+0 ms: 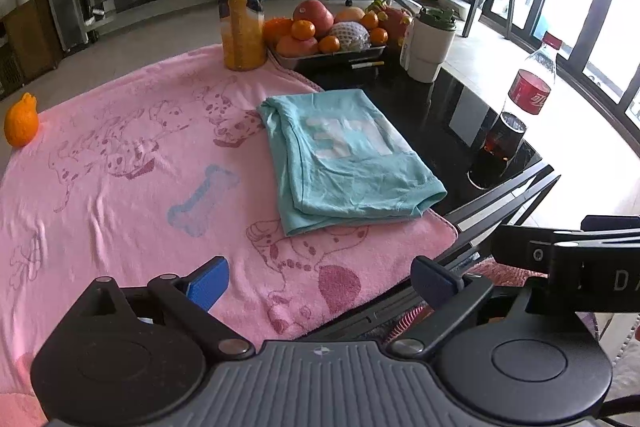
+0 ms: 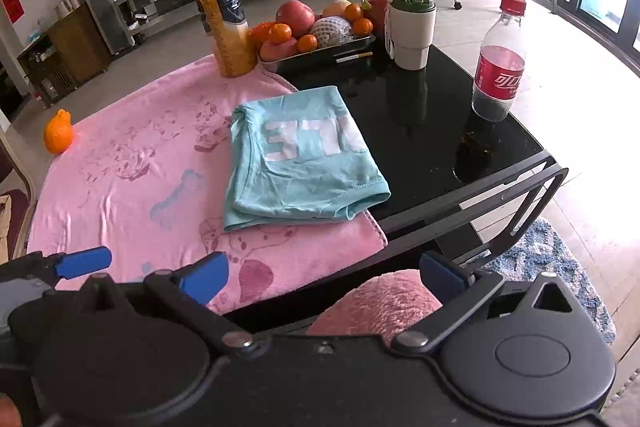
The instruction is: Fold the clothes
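One folded teal shirt (image 2: 300, 155) on pink towel (image 2: 132, 163) — both hand-held grippers wide apart, empty

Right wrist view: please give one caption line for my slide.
A folded teal shirt lies on a pink towel on a black table; the open right hand-held gripper holds nothing.

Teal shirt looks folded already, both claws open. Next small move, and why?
Probably bring the right claw forward to the teal shirt's near hem, where loose layers splay unevenly, to square it up. Both the right and left claw are open, empty and short of the shirt, which lies on the pink towel.
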Motion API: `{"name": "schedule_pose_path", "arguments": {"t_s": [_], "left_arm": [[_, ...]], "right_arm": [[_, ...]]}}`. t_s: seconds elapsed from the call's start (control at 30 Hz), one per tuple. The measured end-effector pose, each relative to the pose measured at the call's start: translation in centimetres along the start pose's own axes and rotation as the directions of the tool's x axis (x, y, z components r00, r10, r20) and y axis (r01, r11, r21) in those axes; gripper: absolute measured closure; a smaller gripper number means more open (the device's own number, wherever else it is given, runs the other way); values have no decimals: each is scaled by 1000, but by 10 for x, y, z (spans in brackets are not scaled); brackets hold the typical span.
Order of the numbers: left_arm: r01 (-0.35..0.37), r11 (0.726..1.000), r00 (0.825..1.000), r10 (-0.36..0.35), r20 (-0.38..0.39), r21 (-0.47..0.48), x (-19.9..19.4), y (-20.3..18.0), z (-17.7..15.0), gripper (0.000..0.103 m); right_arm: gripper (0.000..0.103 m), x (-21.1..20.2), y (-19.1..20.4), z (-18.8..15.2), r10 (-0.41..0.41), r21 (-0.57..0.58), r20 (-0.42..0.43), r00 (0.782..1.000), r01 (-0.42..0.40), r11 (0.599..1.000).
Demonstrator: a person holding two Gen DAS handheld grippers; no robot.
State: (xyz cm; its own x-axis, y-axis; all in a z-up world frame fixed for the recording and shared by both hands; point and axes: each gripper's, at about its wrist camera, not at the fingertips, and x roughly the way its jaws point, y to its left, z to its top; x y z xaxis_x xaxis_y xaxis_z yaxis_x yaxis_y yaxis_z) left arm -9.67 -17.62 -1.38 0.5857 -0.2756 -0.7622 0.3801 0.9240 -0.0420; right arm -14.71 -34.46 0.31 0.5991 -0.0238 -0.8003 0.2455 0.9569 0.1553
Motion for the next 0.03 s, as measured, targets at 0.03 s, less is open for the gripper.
{"name": "schedule_pose_path", "arguments": {"t_s": [0.03], "left_arm": [[-5, 1000, 1000, 5, 8, -1, 0, 0, 0, 5]], "right_arm": [[0, 0, 0, 0, 2, 1, 1, 1000, -2, 1000]]}}
